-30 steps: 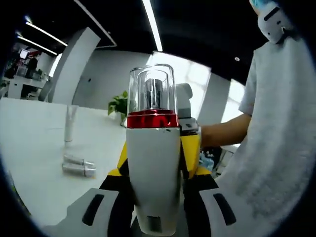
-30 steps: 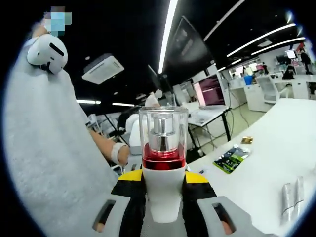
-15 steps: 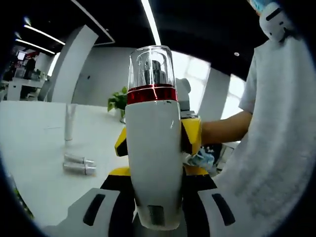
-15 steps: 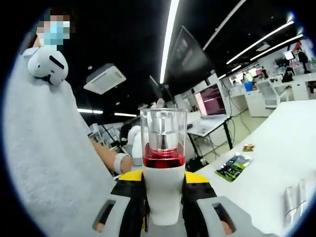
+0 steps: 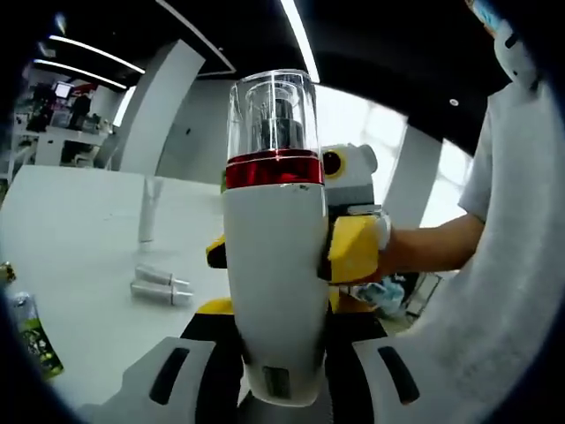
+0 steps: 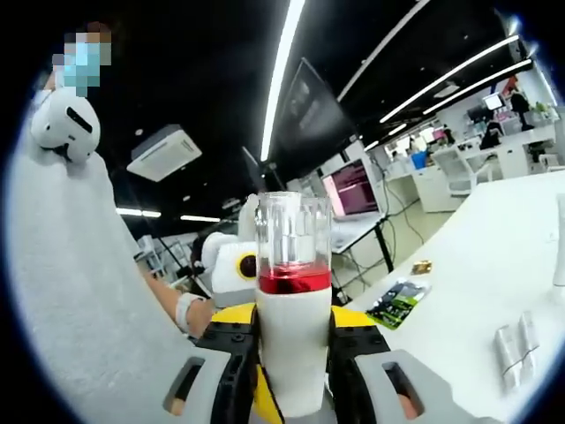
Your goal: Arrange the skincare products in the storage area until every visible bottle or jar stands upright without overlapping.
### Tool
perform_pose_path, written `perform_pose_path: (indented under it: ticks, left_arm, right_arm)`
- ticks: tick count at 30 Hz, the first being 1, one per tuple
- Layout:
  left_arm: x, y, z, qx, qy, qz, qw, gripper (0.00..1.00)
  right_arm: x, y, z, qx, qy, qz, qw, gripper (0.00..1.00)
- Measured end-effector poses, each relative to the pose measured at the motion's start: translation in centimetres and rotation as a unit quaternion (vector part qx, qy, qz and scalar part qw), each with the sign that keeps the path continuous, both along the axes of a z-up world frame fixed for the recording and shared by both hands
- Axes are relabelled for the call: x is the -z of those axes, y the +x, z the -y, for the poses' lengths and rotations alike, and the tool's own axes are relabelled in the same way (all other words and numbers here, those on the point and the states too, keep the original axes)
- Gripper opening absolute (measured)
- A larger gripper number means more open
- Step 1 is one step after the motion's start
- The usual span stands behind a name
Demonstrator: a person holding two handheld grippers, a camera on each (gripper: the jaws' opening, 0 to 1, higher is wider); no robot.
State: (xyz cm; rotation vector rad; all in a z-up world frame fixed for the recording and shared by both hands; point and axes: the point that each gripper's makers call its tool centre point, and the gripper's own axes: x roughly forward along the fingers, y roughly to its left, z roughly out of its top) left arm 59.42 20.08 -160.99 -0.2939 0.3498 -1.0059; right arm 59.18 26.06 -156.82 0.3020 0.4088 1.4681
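My left tool (image 5: pixel 275 353) and right tool (image 6: pixel 296 371) both clamp the white bottle (image 5: pixel 274 291) at its body, held aloft between them, red band and clear cap upward. I judge it rigid, smooth and slippery; grip the body, never the cap. Beyond, two small tubes (image 5: pixel 161 286) lie flat on the table (image 5: pixel 79 256).

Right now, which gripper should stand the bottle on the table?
Probably left. The left gripper and the right gripper both clamp the bottle, but open table lies close beside the left one.
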Motion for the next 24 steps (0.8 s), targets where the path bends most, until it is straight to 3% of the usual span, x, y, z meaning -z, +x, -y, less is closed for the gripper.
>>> perform_pose_path:
  ticks: [4,9,12,14,24]
  left_arm:
    - [0.6,0.9,-0.9,-0.036,0.039,0.002,0.9986,0.30]
    - [1.7,1.8,-1.6,-0.069,0.103,0.009,0.9922,0.30]
    - [1.8,1.8,-1.3,-0.072,0.109,0.006,0.9914,0.30]
    - [1.9,1.9,-1.7,-0.077,0.141,0.029,0.9866,0.30]
    - [1.9,1.8,-1.1,-0.071,0.132,0.051,0.9873,0.31]
  right_arm:
    - [0.3,0.8,-0.3,0.046,-0.015,0.002,0.9988,0.28]
    - [1.4,1.8,-0.5,0.111,-0.059,-0.001,0.9920,0.30]
    - [1.7,2.0,-0.6,0.130,-0.071,-0.003,0.9890,0.30]
    - [1.7,2.0,-0.5,0.132,-0.073,-0.007,0.9885,0.30]
    - [1.7,1.8,0.1,0.145,-0.086,0.023,0.9854,0.28]
